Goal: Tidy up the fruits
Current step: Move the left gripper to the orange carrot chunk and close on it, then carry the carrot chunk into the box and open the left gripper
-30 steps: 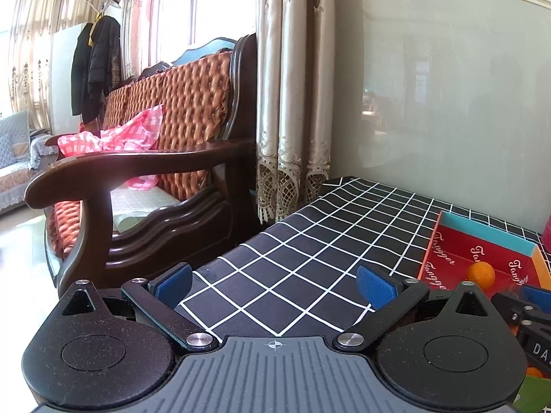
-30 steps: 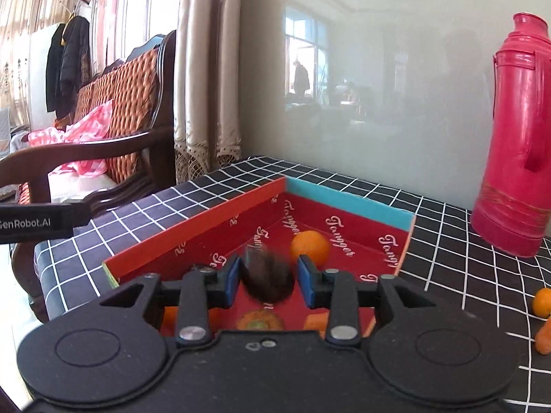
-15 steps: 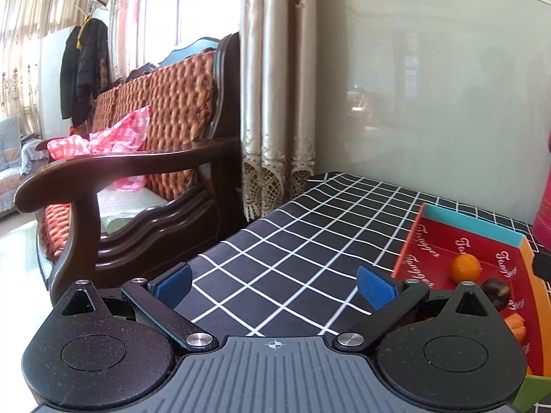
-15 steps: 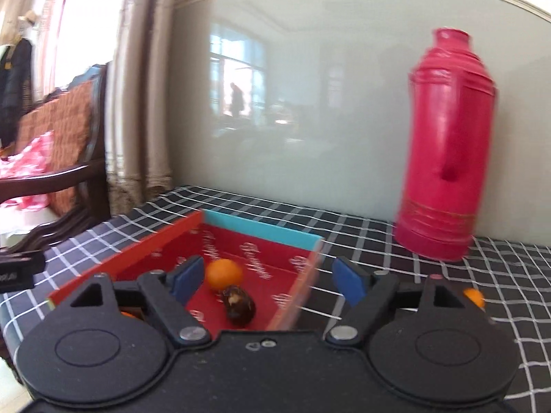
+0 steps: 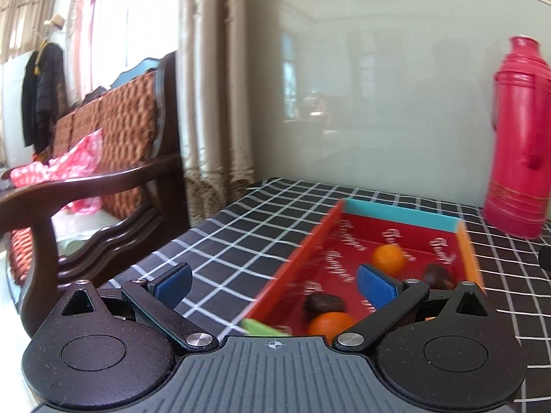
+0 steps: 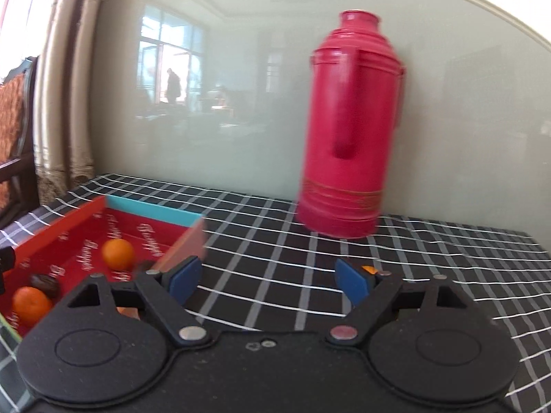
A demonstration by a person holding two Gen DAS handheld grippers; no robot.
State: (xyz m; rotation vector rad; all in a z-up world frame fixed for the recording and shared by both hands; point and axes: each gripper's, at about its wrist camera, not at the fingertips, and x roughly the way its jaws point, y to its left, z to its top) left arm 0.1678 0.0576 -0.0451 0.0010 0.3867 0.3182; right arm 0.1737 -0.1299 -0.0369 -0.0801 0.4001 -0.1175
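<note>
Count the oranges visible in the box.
2: one orange near the box's teal far wall, another orange at the near end beside a dark fruit. The hand-held gripper may hide more.

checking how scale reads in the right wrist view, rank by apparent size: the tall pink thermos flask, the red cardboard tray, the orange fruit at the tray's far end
1. Tall pink thermos flask, largest.
2. Red cardboard tray, partly cut off at the left edge, so unsure.
3. Orange fruit, clearly smallest.
</note>
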